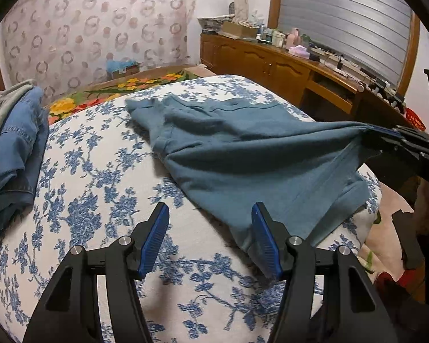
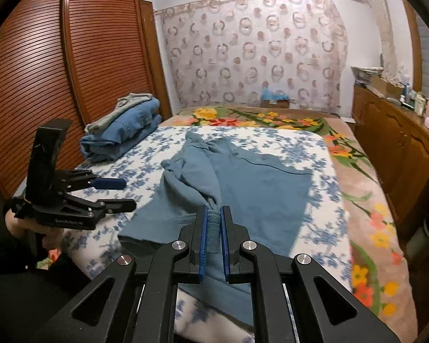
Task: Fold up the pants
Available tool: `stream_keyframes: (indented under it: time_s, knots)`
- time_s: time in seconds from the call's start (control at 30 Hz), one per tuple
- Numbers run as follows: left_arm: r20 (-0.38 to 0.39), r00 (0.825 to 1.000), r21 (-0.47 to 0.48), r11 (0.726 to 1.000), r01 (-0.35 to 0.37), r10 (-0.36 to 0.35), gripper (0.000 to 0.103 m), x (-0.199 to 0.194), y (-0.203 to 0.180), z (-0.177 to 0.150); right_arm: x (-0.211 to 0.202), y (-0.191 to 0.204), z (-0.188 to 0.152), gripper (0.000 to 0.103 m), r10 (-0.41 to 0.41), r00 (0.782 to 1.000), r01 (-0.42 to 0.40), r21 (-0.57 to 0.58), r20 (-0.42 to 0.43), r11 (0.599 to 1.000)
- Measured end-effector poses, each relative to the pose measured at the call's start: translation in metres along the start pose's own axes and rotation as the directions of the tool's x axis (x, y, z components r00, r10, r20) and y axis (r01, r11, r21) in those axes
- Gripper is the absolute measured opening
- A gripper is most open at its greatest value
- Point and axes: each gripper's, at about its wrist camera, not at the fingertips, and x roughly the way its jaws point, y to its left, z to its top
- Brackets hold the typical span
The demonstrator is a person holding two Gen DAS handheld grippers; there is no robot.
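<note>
Pants (image 1: 243,154): right gripper (image 2: 213,220) jaws are clamping the near end; left gripper (image 1: 210,234), jaws standing wide and empty, is hovering beside the near edge.

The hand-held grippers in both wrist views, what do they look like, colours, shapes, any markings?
Both are matte black. The left hand-held gripper has two angled arms with triangular cut-outs, silver round pivot pins, and fingers faced with ribbed blue pads. The right hand-held gripper is built the same. Seen from the right wrist view, the left one carries small pale lettering on its side, too blurred to read, and a curved black handle.
</note>
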Motion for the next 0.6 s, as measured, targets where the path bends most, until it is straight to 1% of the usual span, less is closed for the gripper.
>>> stream_keyframes:
  time_s: [0.17, 0.23, 0.37, 0.5, 0.6]
  knots:
    - [-0.013, 1.000, 0.016, 1.000, 0.009, -0.009, 0.061, 0.006, -0.008, 0.000, -0.023, -0.002, -0.008, 0.009, -0.027, 1.000, 0.027, 0.022, 0.002, 0.999]
    - [-0.016, 1.000, 0.019, 1.000, 0.012, -0.012, 0.061, 0.007, -0.009, 0.000, -0.025, -0.003, -0.008, 0.009, -0.037, 0.999, 0.038, 0.025, -0.009, 0.999]
    - [-0.023, 1.000, 0.024, 1.000, 0.013, -0.012, 0.061, 0.010, -0.012, -0.001, -0.029, -0.004, -0.019, 0.009, -0.056, 0.997, 0.058, 0.032, -0.050, 0.998]
    - [-0.027, 1.000, 0.025, 1.000, 0.015, -0.014, 0.061, 0.011, -0.014, -0.002, -0.028, -0.004, -0.029, 0.009, -0.059, 0.994, 0.063, 0.037, -0.093, 0.997]
    - [-0.033, 0.999, 0.022, 1.000, 0.014, -0.014, 0.061, 0.014, -0.015, -0.003, -0.023, -0.011, -0.033, 0.009, -0.050, 0.991, 0.059, 0.066, -0.126, 0.996]
